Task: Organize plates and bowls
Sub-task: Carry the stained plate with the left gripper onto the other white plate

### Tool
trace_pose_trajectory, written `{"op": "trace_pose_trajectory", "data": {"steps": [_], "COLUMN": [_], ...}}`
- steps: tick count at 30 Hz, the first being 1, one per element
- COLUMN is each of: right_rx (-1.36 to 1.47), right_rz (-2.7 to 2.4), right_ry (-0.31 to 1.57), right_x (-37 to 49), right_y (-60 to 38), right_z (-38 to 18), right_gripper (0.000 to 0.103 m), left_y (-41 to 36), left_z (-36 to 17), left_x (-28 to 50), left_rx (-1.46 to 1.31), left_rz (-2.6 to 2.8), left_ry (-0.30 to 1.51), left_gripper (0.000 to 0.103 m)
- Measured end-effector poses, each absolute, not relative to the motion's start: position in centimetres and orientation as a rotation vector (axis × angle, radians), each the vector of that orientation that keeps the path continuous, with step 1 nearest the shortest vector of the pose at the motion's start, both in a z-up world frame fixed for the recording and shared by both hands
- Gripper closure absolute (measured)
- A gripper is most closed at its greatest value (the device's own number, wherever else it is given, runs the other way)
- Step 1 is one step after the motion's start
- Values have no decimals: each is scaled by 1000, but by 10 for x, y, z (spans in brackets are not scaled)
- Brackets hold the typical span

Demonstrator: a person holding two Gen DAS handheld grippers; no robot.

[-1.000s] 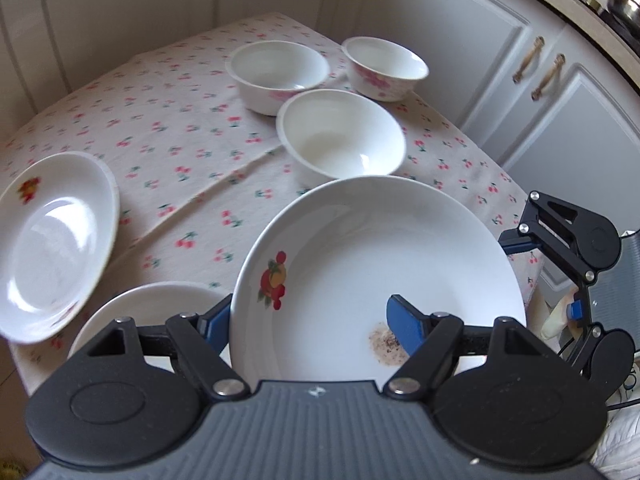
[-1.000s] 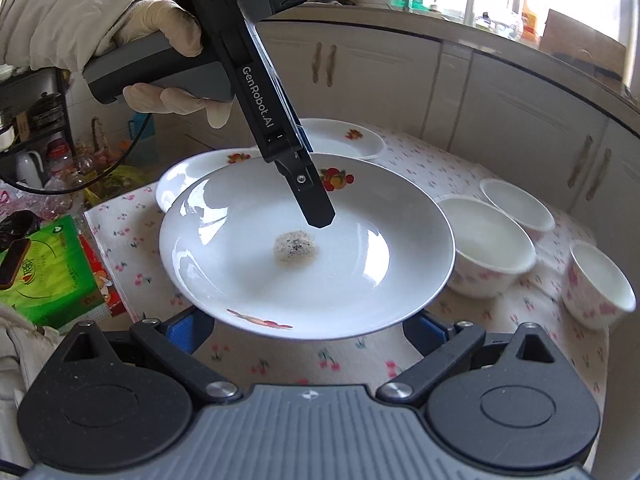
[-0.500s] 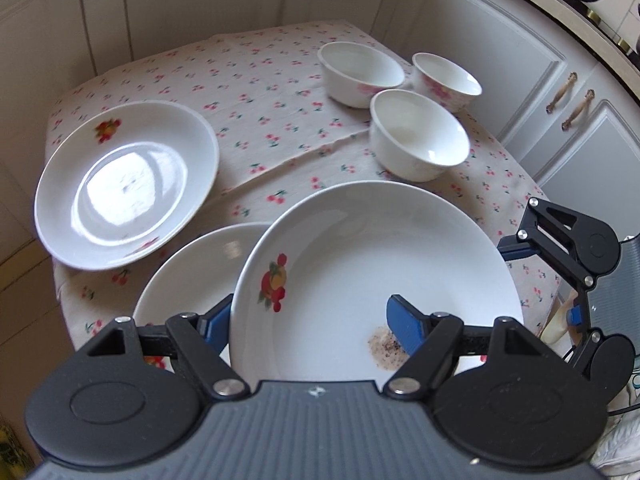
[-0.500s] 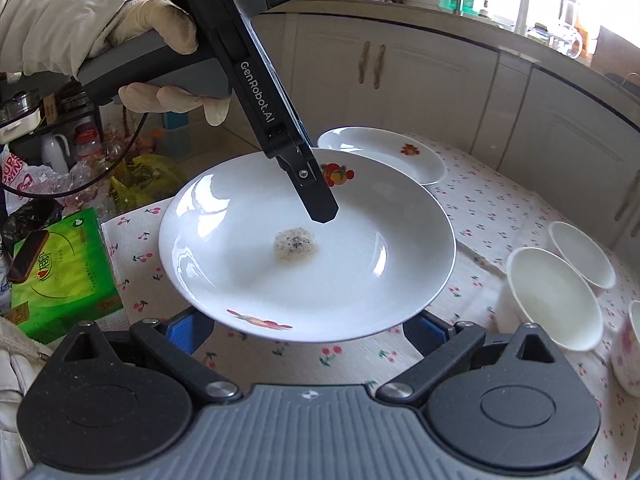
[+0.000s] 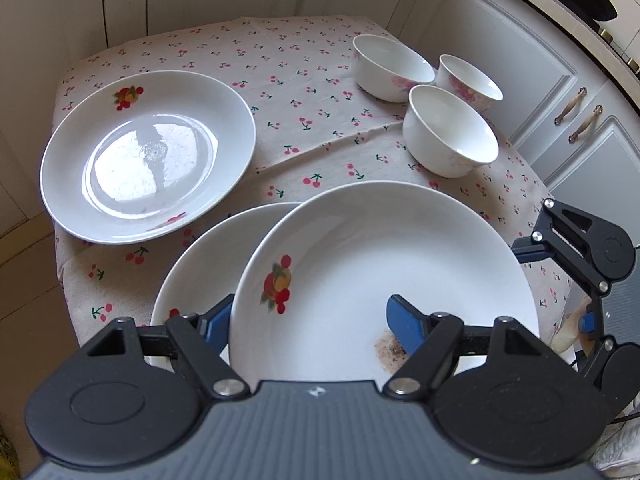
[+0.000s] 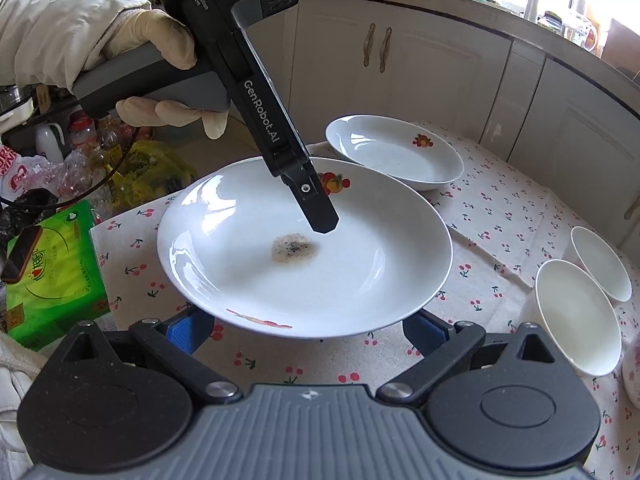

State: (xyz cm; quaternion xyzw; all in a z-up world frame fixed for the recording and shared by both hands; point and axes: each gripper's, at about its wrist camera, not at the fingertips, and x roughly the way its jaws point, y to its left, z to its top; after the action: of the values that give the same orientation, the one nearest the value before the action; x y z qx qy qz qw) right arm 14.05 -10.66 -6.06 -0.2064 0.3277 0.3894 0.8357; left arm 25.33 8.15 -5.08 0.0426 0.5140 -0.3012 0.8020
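Note:
A white plate (image 5: 380,264) with a fruit print and a brown food stain (image 6: 294,248) hangs above the table. My left gripper (image 5: 308,316) is shut on its rim, with one finger (image 6: 316,208) inside the plate and the other hidden beneath it. My right gripper (image 6: 304,328) is open, fingers spread wide under the plate's near rim; I cannot tell whether they touch it. A second plate (image 5: 196,272) lies on the cloth partly under the held one. A third plate (image 5: 148,152) sits at the left. Three white bowls (image 5: 450,136) cluster at the far right.
The small table (image 5: 304,60) wears a cherry-print cloth and stands against white cabinets (image 6: 440,64). A green tissue box (image 6: 52,272) and plastic bags (image 6: 132,168) crowd its left side in the right wrist view. A gloved hand (image 6: 160,40) grips the left tool.
Both grippers and the stained plate have shifted together across the table. The two other plates have come fully into the left view, and the held plate now overlaps the nearer one.

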Motion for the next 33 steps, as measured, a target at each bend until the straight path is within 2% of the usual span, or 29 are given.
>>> {"op": "trace_pose_trajectory", "data": {"steps": [33], "right_rx": [-438], "right_rz": [774], "right_ry": [746], "right_x": [141], "right_y": [-88], "right_z": [-52], "right_gripper": [1], "left_y": [85], "left_z": [-65], "left_x": [267], "left_rx": [98], "left_rz": [-622], "left_ry": [1139], "left_gripper": [25]}}
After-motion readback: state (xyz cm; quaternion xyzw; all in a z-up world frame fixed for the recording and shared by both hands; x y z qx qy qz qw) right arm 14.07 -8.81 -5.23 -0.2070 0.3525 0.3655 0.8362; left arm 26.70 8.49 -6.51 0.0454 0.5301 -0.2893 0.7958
